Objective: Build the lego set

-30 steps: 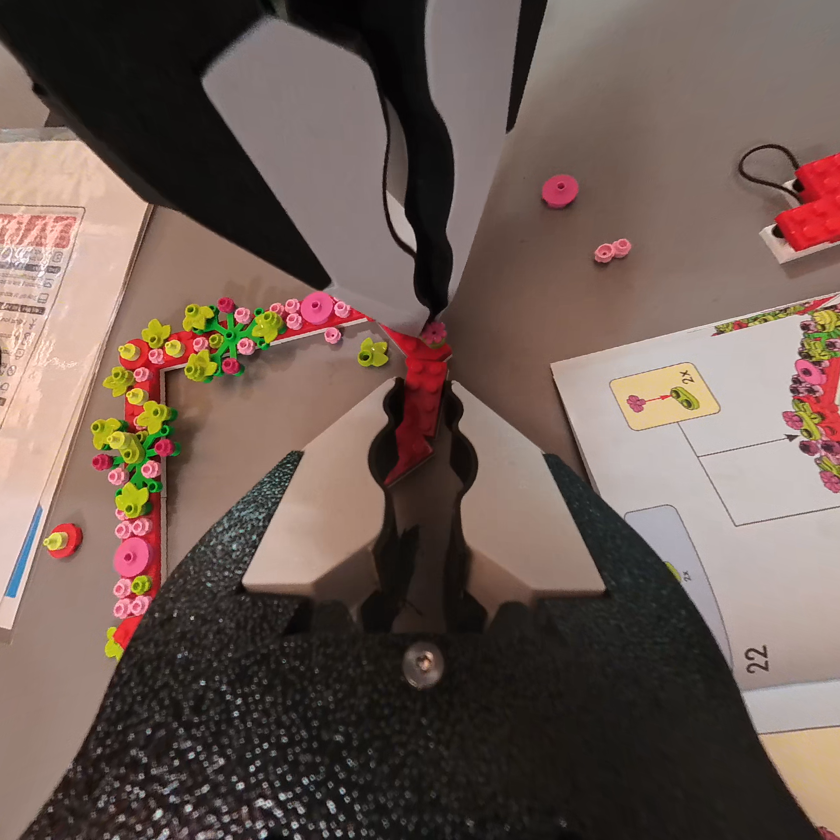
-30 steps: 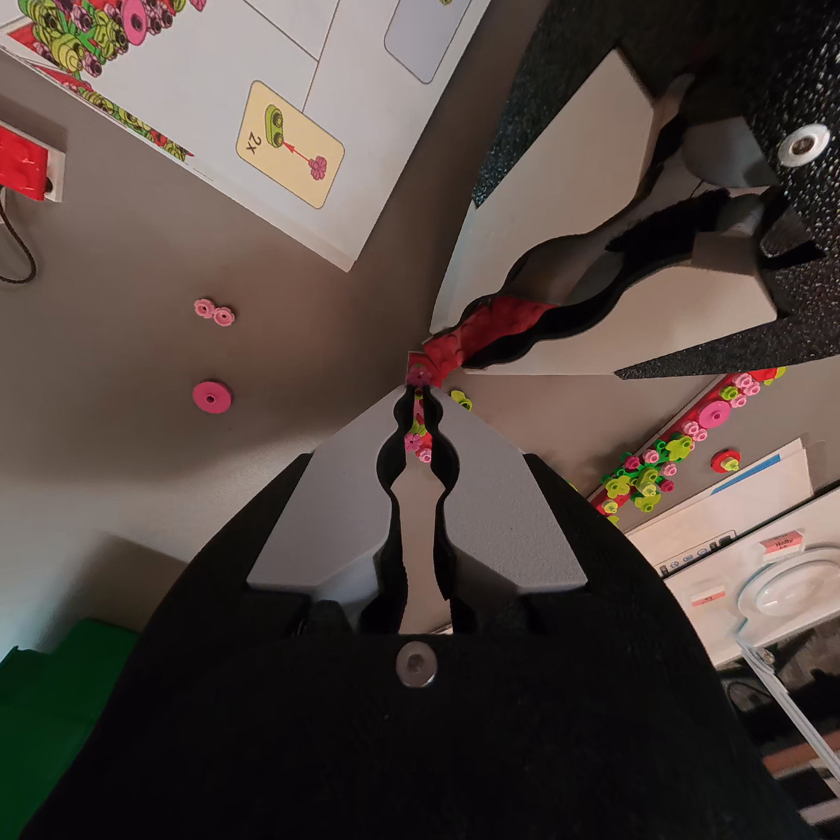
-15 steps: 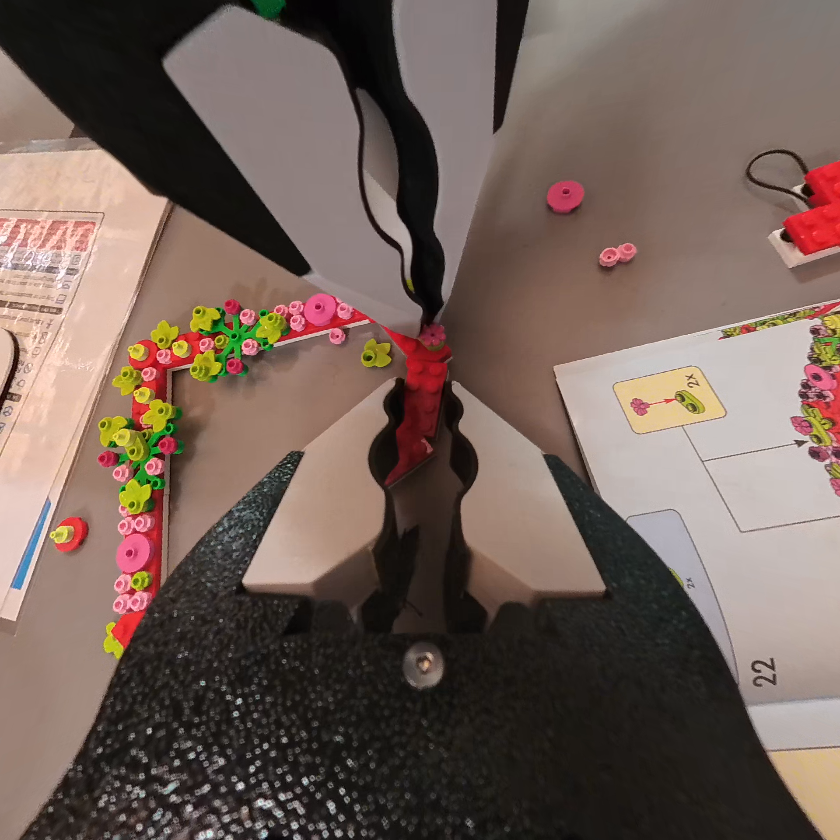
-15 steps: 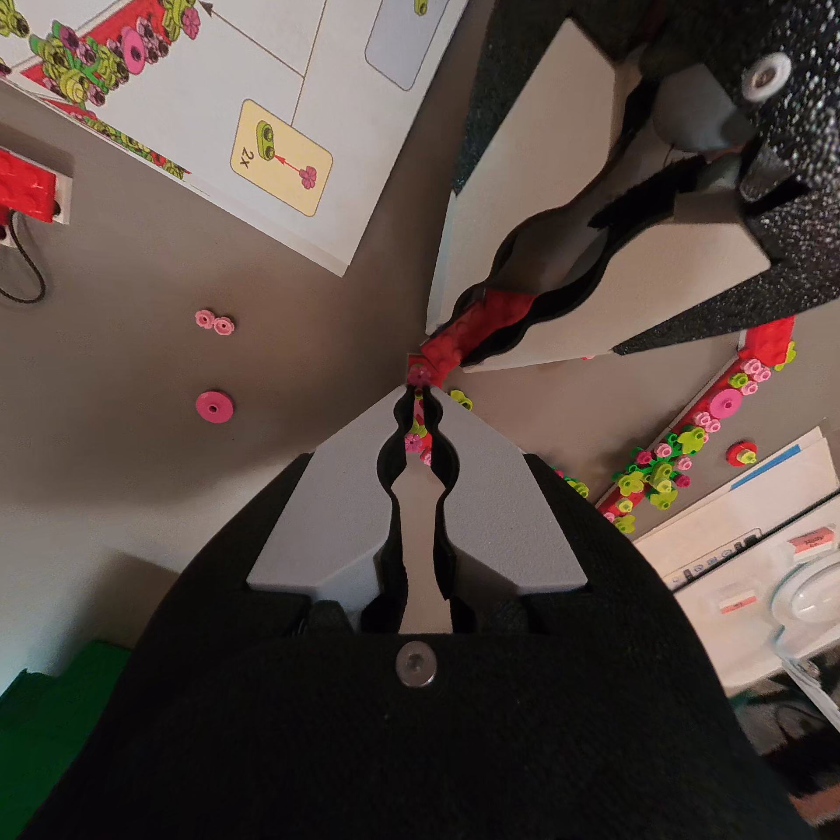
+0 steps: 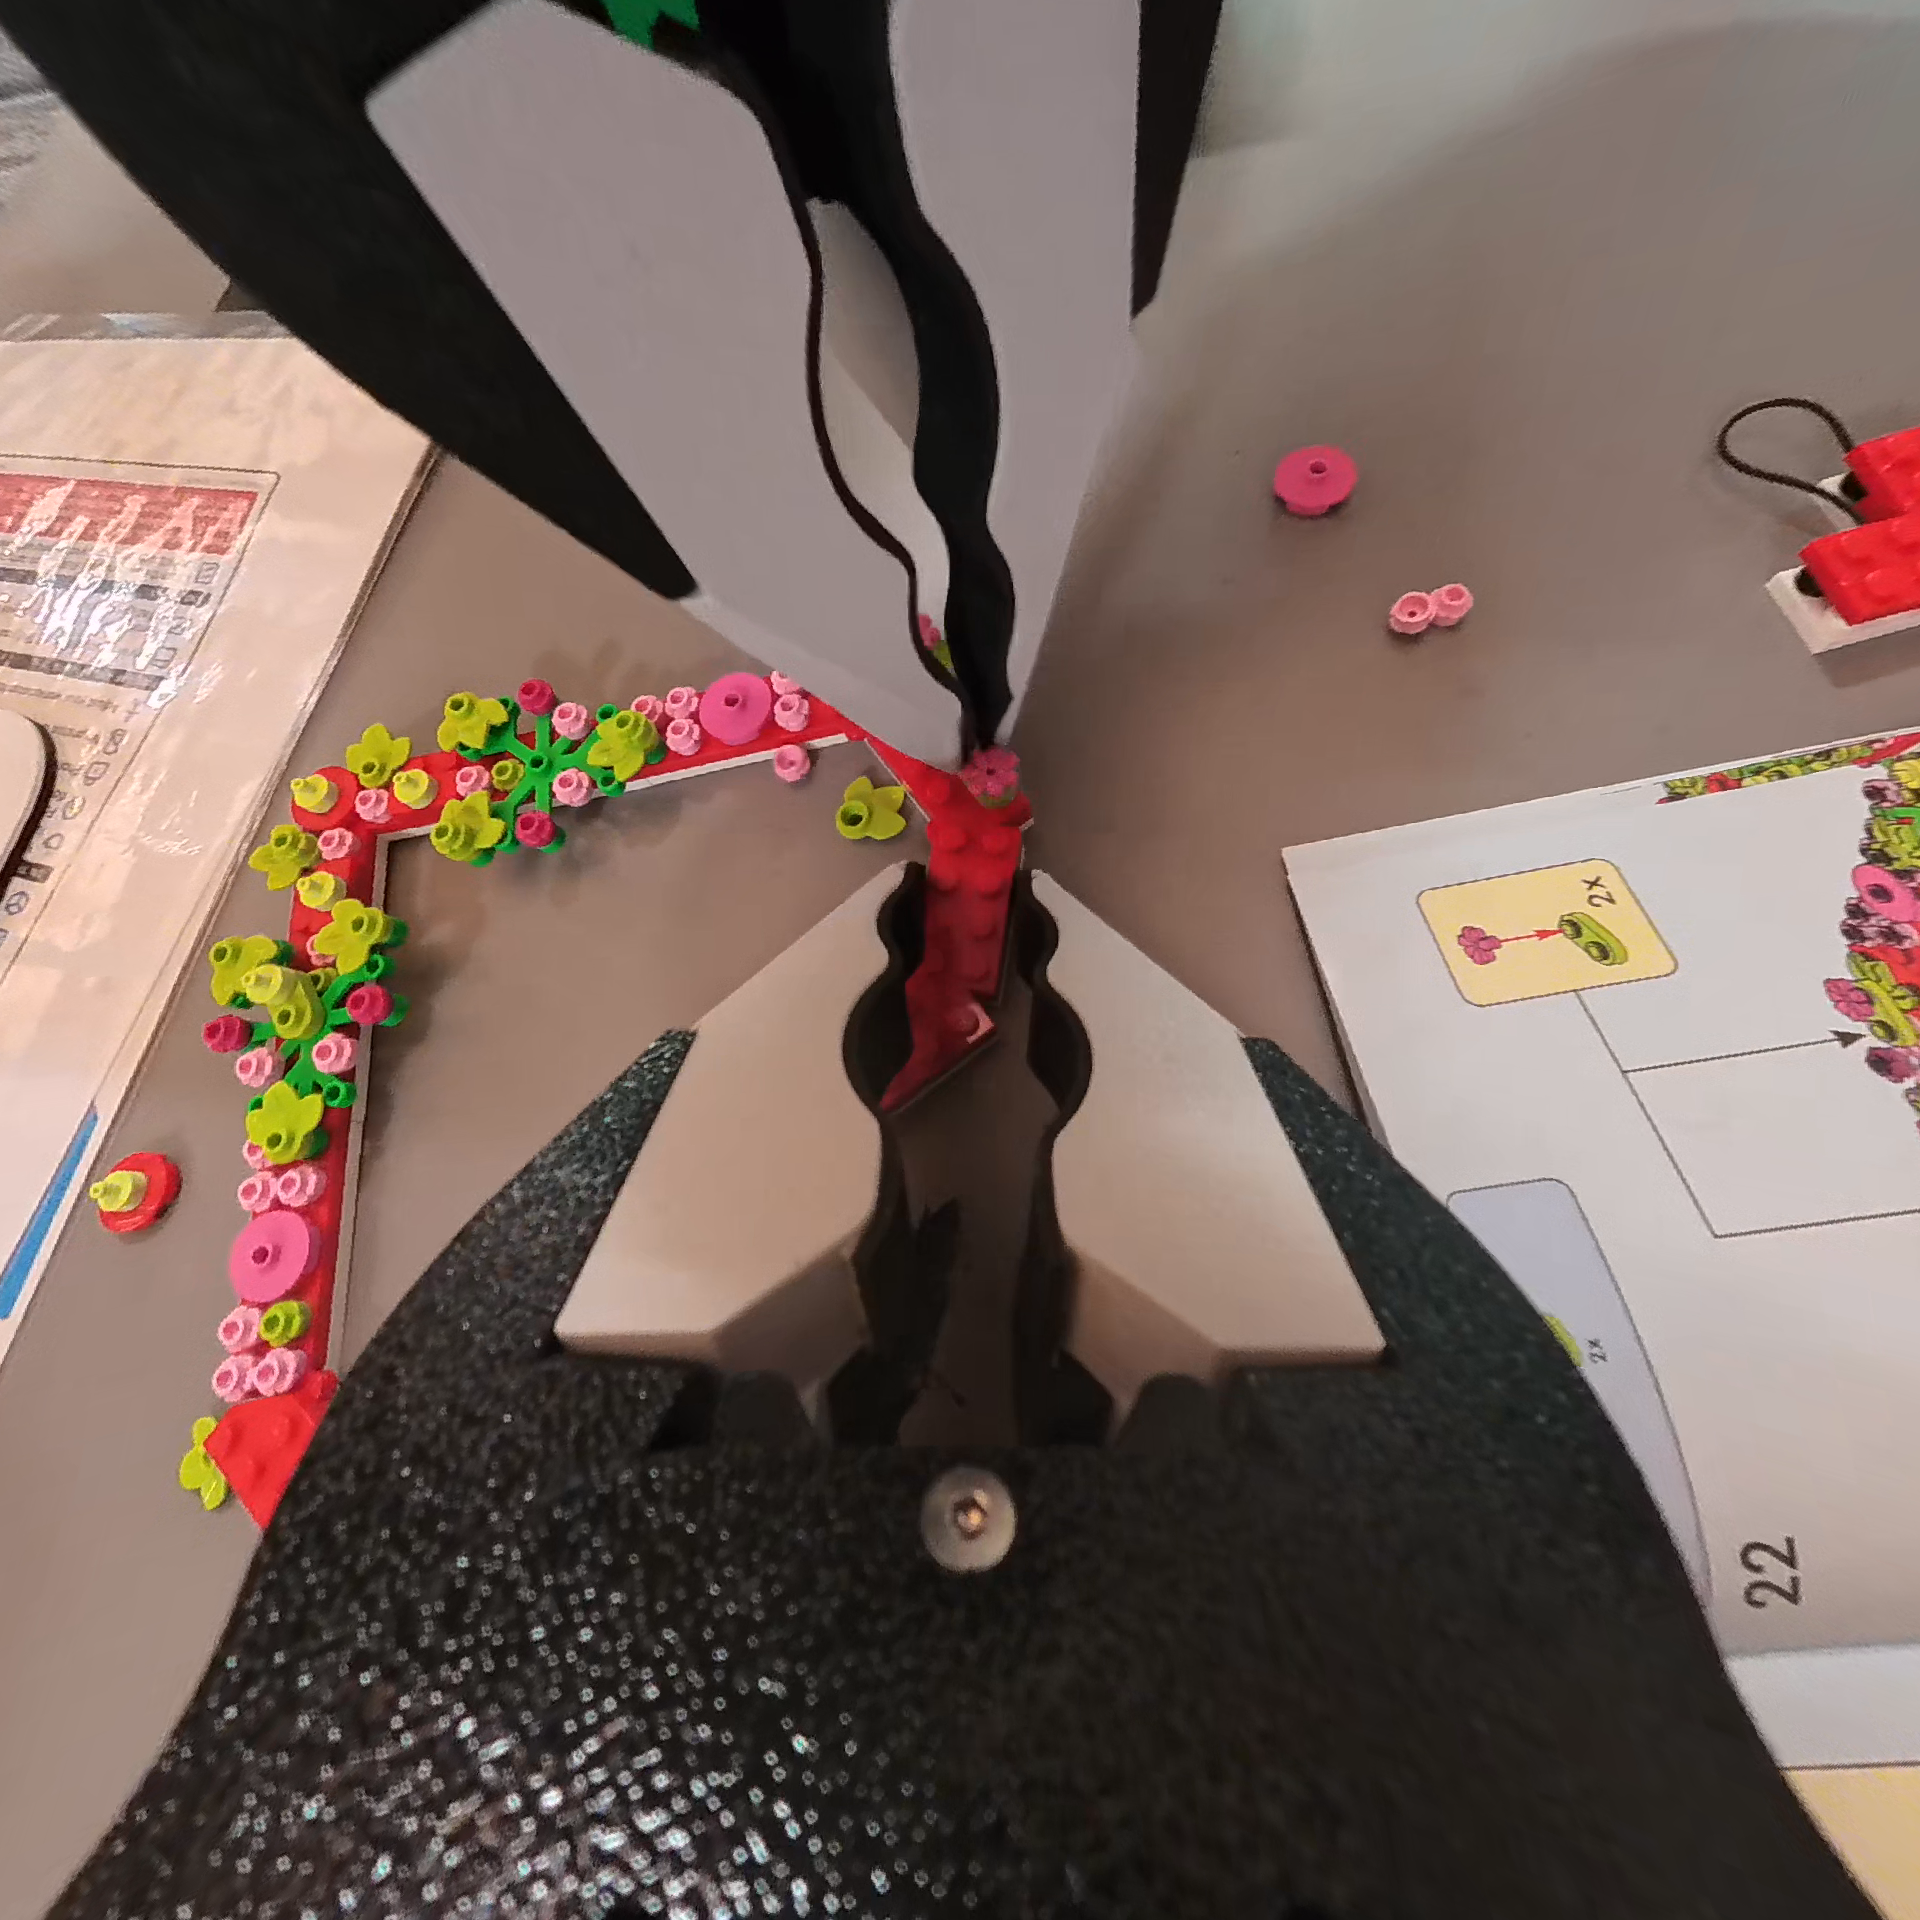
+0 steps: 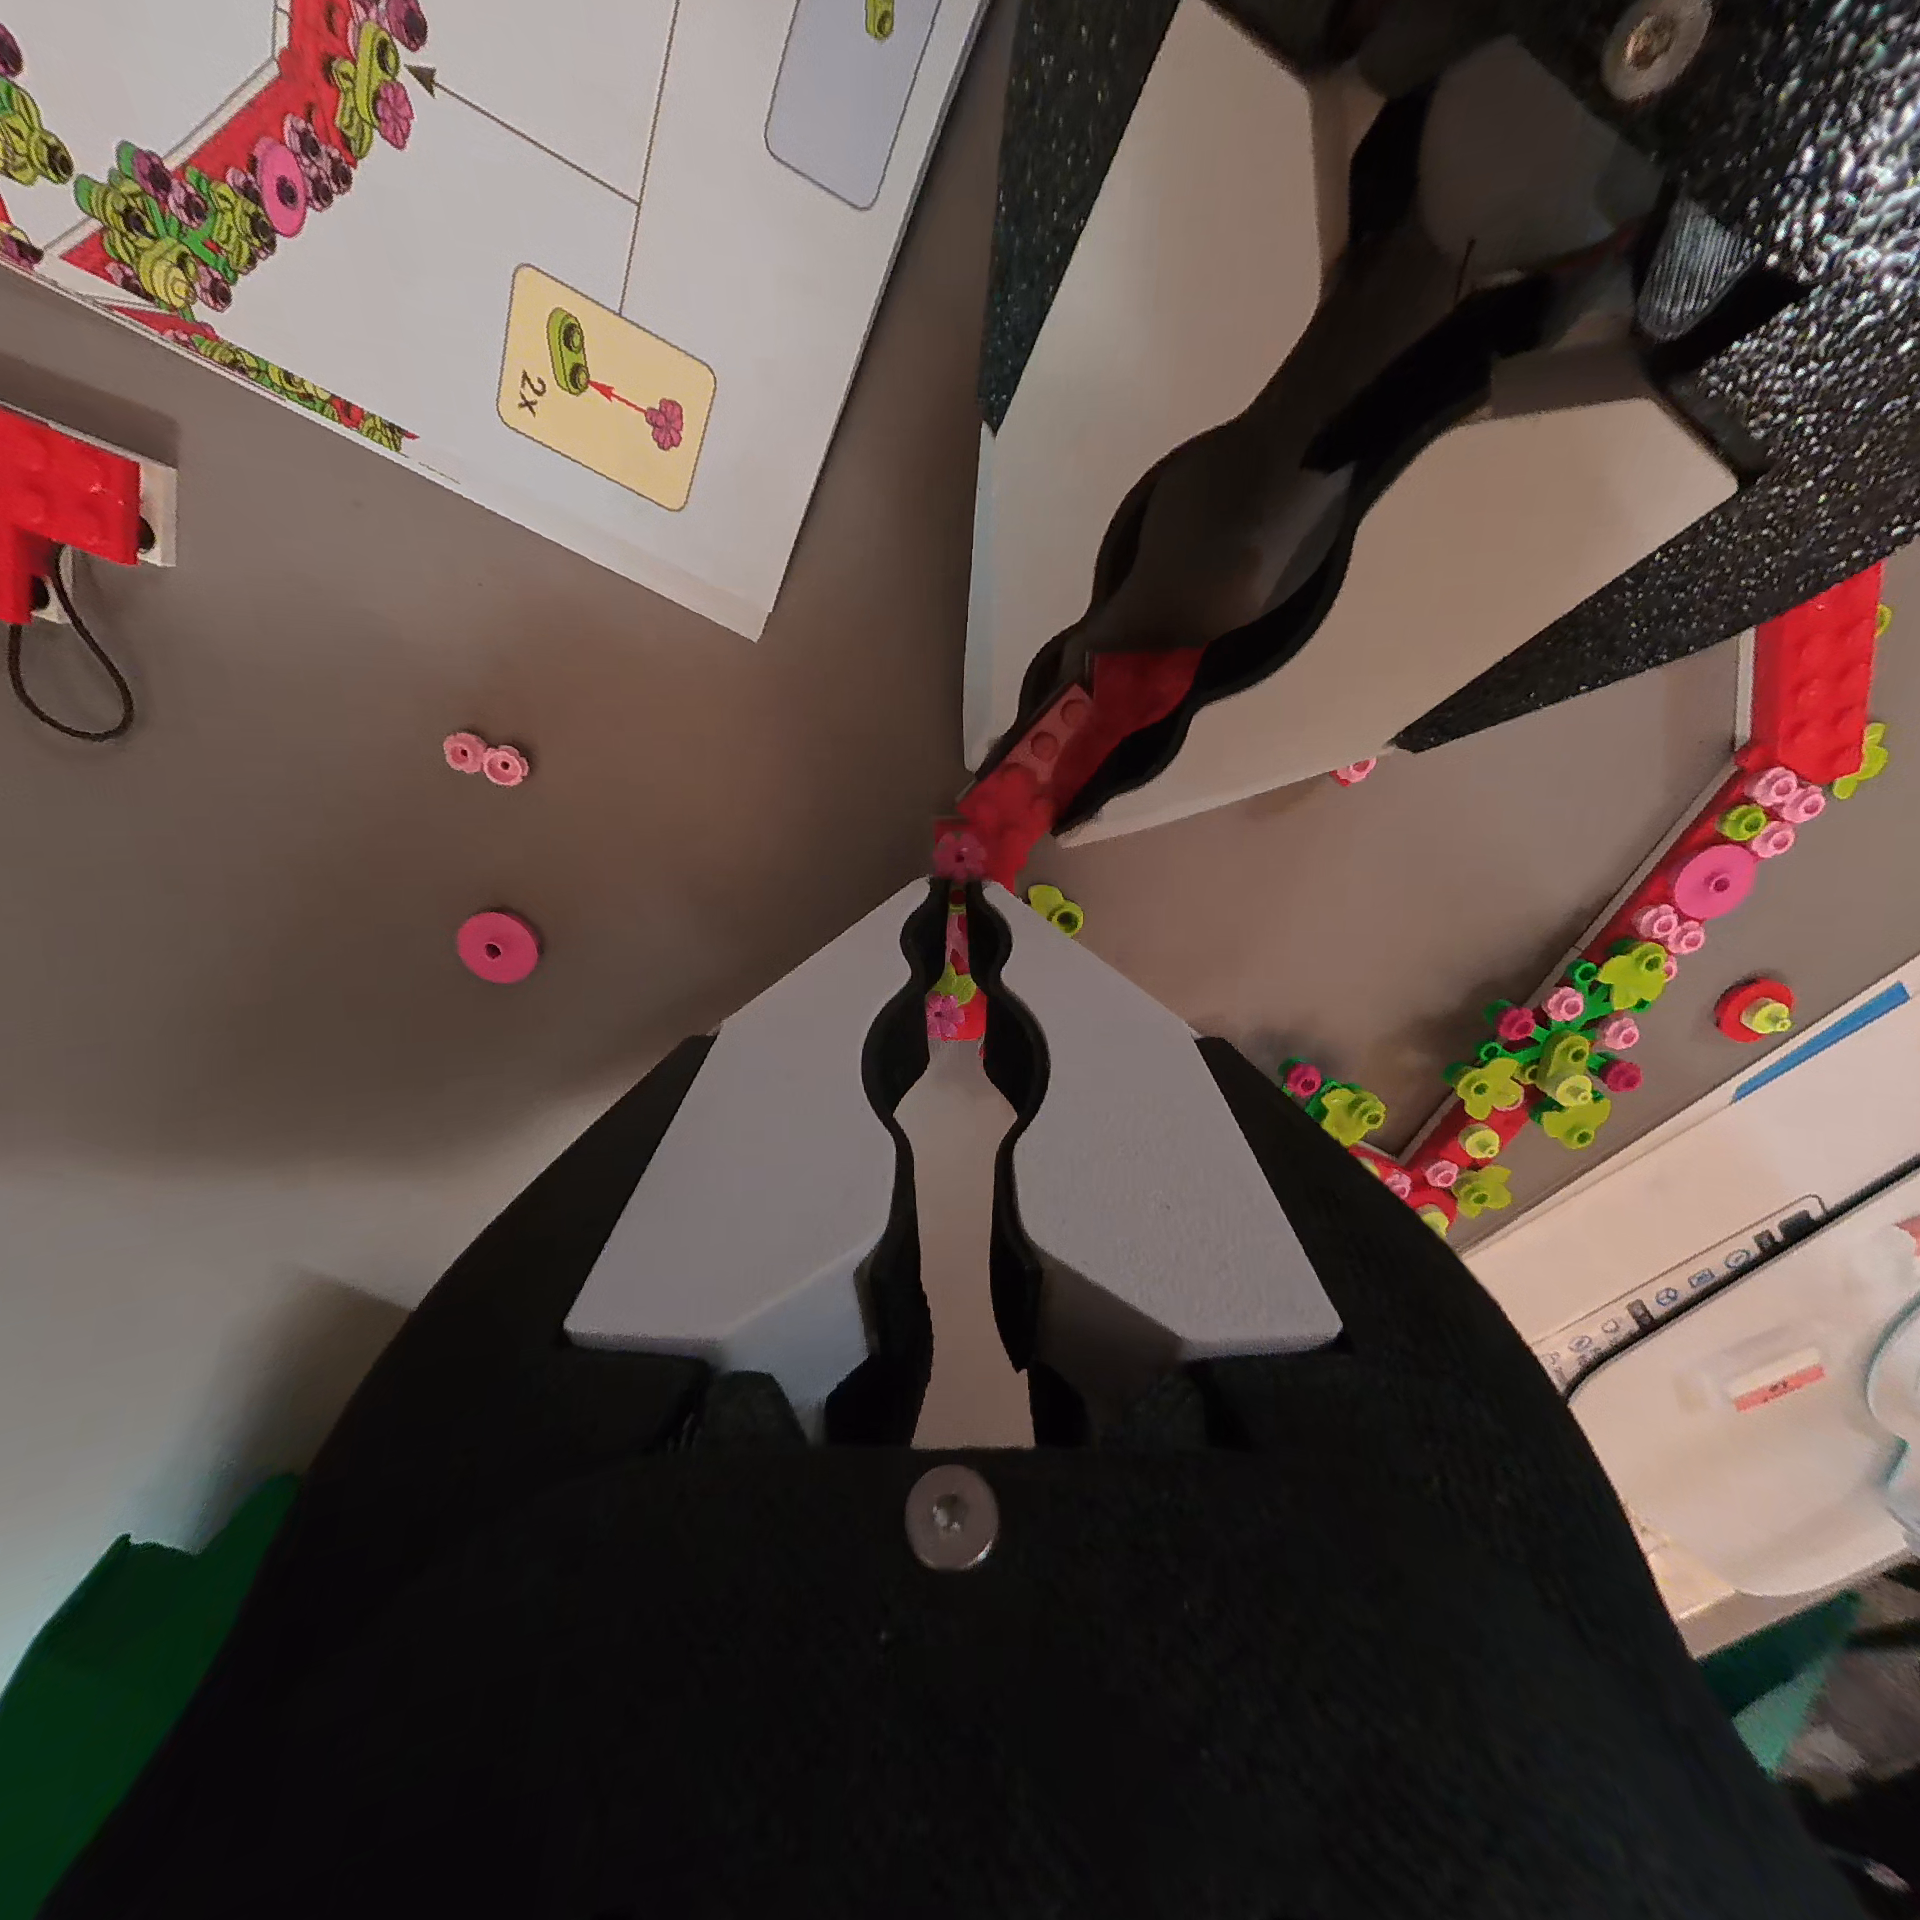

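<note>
A red lego frame (image 5: 343,810) decorated with pink and lime flowers lies on the grey table; it also shows in the right wrist view (image 6: 1813,675). My left gripper (image 5: 971,883) is shut on a bare red segment of the frame (image 5: 961,935). A dark pink flower (image 5: 989,774) sits on the frame's corner just beyond it. My right gripper (image 6: 956,883) comes from the opposite side, shut, with its tips touching that flower (image 6: 958,852). The left gripper (image 6: 1023,790) shows at the upper right of the right wrist view.
An open instruction booklet (image 5: 1610,1091) lies on the right. Loose on the table are a dark pink round plate (image 5: 1314,480), a light pink flower pair (image 5: 1432,608), a lime leaf (image 5: 871,810), a red round piece with a lime stud (image 5: 133,1193) and a red-and-white piece with a cord (image 5: 1870,551). A plastic-covered sheet (image 5: 125,623) lies on the left.
Both grippers stay shut at the same corner of the frame. The views have shifted slightly, and more of the flowered frame shows in the right wrist view.
</note>
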Demonstrator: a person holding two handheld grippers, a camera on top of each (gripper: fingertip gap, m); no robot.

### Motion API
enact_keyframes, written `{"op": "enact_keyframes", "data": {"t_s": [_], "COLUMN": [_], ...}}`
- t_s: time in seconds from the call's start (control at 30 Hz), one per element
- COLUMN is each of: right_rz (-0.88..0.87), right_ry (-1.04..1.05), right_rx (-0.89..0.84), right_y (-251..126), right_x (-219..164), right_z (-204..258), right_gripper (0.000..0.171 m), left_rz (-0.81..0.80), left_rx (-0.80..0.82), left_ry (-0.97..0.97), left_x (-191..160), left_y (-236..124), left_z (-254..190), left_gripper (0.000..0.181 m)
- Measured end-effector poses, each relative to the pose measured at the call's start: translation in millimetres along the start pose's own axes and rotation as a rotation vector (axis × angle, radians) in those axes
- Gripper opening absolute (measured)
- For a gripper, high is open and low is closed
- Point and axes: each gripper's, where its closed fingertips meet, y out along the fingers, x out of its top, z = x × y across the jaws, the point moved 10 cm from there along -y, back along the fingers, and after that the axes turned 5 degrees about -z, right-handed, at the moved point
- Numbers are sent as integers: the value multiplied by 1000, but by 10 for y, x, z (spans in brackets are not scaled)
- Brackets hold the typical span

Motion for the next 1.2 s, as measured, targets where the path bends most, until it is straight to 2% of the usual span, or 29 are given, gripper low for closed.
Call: {"op": "enact_keyframes", "data": {"t_s": [0.63, 1.2], "right_rz": [-27, -81], "right_ry": [22, 51], "right_rx": [9, -64], "right_y": [-7, -20], "right_x": [-51, -24], "right_z": [-25, 64], "right_gripper": [2, 2], "left_rz": [6, -15], "left_rx": [6, 20], "left_ry": [1, -28], "left_x": [0, 1], "left_y": [0, -3], "left_z": [-2, -3], "left_gripper": [16, 16]}}
